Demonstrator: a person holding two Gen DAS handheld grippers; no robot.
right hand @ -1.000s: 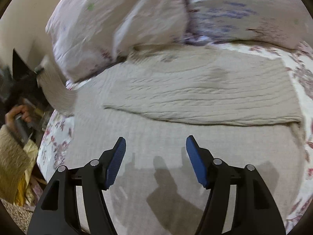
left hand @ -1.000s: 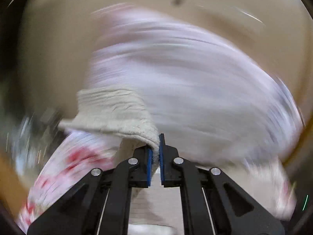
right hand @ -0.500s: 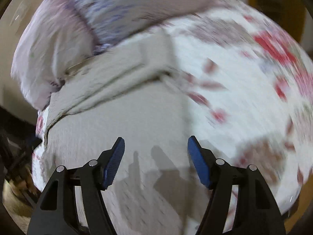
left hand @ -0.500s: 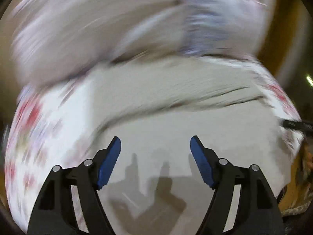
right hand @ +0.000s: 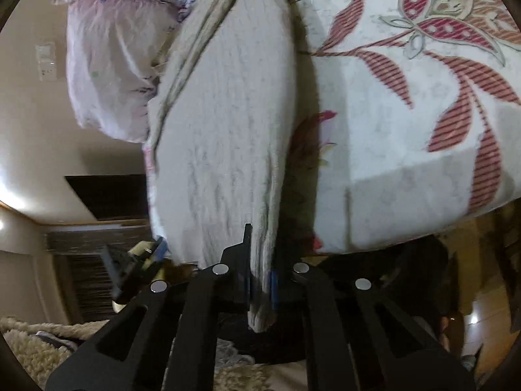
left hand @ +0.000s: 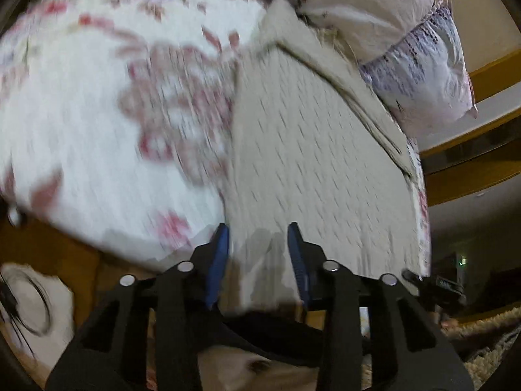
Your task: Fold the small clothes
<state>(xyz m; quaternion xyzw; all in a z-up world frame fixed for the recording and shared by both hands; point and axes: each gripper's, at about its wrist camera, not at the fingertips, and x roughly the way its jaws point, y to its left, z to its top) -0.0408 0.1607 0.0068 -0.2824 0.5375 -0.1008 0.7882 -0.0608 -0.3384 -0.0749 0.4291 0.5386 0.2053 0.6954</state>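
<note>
Both grippers have dropped to the near hem of the beige knitted garment [left hand: 312, 150] on the floral bedspread [right hand: 407, 104]; right gripper [right hand: 260, 280] fingers pinch it, left gripper [left hand: 259, 254] fingers straddle it half-parted

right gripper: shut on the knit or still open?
Shut on it. In the right wrist view the right gripper has its fingers pressed against a bunched edge of the beige knit garment, whose fabric hangs out below them.

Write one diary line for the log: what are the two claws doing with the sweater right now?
left claw: open at sweater hem | right claw: shut on sweater edge | sweater: on floral bedspread | fold: unfinished
</note>
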